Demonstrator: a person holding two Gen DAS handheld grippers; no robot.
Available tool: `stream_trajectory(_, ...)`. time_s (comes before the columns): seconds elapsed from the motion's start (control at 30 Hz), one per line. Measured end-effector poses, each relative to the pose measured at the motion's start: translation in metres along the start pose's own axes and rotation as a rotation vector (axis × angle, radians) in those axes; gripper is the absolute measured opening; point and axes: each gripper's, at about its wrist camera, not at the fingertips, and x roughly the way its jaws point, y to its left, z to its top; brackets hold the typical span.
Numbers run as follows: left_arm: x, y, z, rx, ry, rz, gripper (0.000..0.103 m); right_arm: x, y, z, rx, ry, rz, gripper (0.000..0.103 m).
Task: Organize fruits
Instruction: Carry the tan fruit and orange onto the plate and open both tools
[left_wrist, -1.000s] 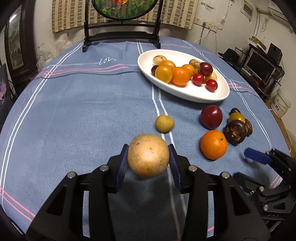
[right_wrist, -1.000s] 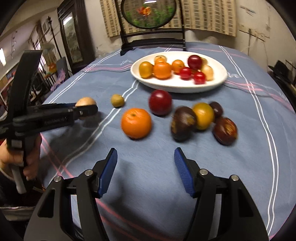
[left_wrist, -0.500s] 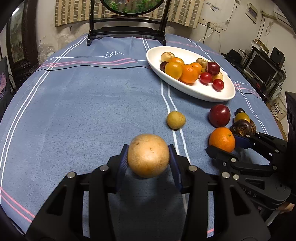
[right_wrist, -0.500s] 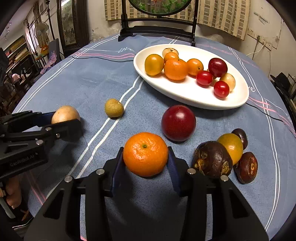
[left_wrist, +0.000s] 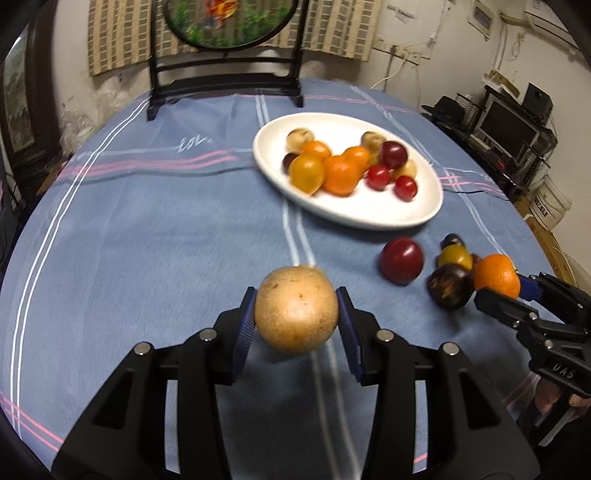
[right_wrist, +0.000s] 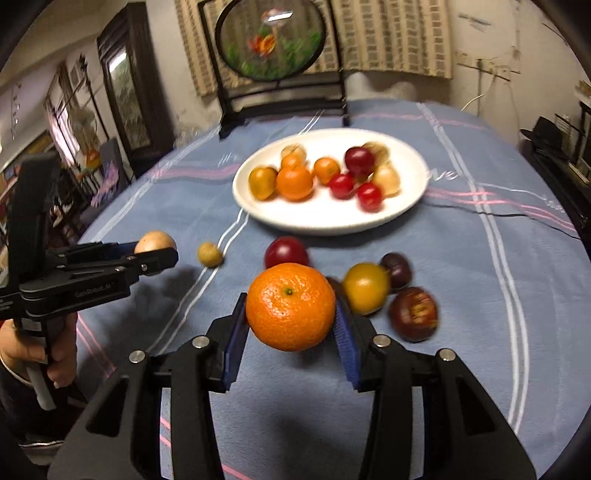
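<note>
1. While both fruits hang clear of the cloth, we note the left gripper (left_wrist: 296, 320) clamped on a tan round fruit (left_wrist: 296, 310) and the right gripper (right_wrist: 290, 321) clamped on an orange (right_wrist: 290, 306). Each is pinched only across its widest part by narrow blue pads; a round skin could roll out if either squeeze eases on the way.

2. From the left wrist view the white plate (left_wrist: 373, 218) sits at about 1 o'clock, already crowded toward its far half. Dropping the tan fruit from height could knock the small red fruits (left_wrist: 391, 181) and send one over the low rim.

3. From the right wrist view the plate lies at 12 o'clock, with a dark red plum (right_wrist: 286, 252) straight ahead on the tablecloth (right_wrist: 480, 314). A low carry would likely clip it and set it rolling.

4. We judge that both grippers head for the same plate; arriving together, the jaws could collide over it.

5. Loose fruit remains: a small yellow-green one (right_wrist: 209, 254) at 11 o'clock, and a yellow fruit (right_wrist: 365, 288) with two dark ones at 2 o'clock, close together. Motion blur makes exact contacts uncertain.
</note>
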Motion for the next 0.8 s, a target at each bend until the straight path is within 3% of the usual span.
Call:
stream_trajectory(0.23,0.009,-0.025,0.045,0.069,-0.037,-0.012,0.043,-0.001,-0.015,0.031,-0.016,-0.044,-0.024,0.045)
stream_trajectory(0.43,0.036,-0.034,0.093,0.074,-0.026,0.012,0.043,0.027,-0.024,0.067,-0.035,-0.035,-0.053,0.045)
stream_trajectory(0.8,0.089,-0.030,0.135,0.031,0.008,0.042,0.043,0.083,-0.038,0.126,-0.052,-0.028,-0.103,0.045)
